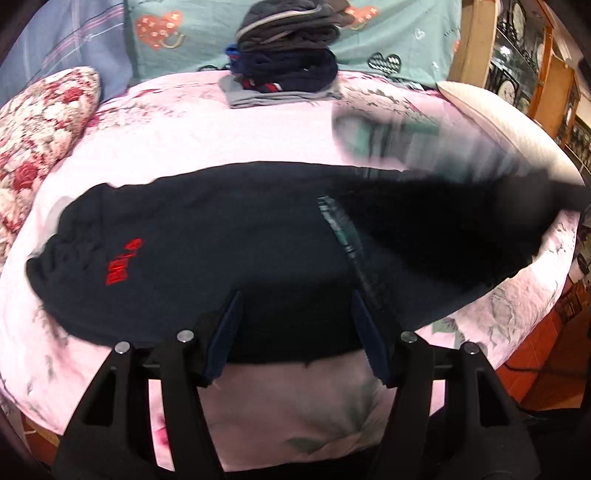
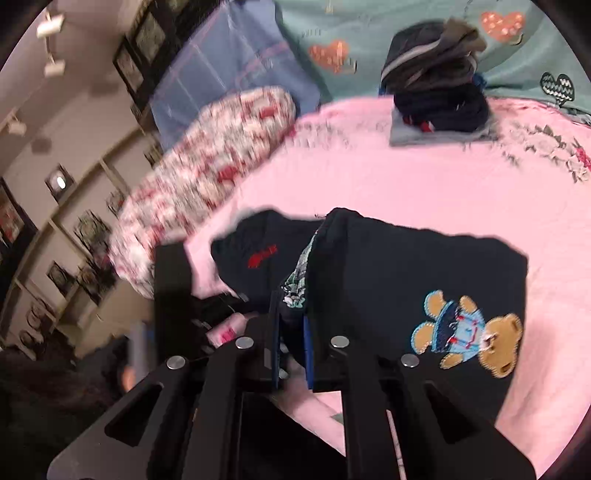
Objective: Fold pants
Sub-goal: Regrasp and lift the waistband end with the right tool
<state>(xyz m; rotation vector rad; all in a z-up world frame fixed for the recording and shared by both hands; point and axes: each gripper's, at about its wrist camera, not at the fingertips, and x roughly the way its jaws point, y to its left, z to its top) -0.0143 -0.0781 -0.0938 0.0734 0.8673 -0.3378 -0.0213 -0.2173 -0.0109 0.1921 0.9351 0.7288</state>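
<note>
Navy cotton pants [image 1: 207,258] with a small red embroidered logo [image 1: 123,262] lie across the pink flower-print quilt [image 1: 280,406] of the bed, right in front of us, and we judge the folding to be about midway. Nearest to us, our left claw [image 1: 295,332] stands spread over the near hem of the garment, its blue pads apart and pressing nothing. Our right claw [image 2: 291,347] is pressed nearly together and pinches a fold of the dark cloth with its plaid lining [image 2: 297,284] showing between the pads. From the right wrist view, one half of the pants, bearing a stitched brown teddy bear patch [image 2: 469,339], is lifted and doubled toward the logo half, so we take it that the legs are being brought over one another. That fold is not laid flat yet, and the cloth on the right of the left wrist view is blurred, so we cannot tell how neatly its edges meet. What we think is left: set the fold down, smooth it, fold once more. Farther off, a stack of dark folded clothes [image 1: 288,55] rests near the teal heart-print pillow [image 1: 399,33].
</note>
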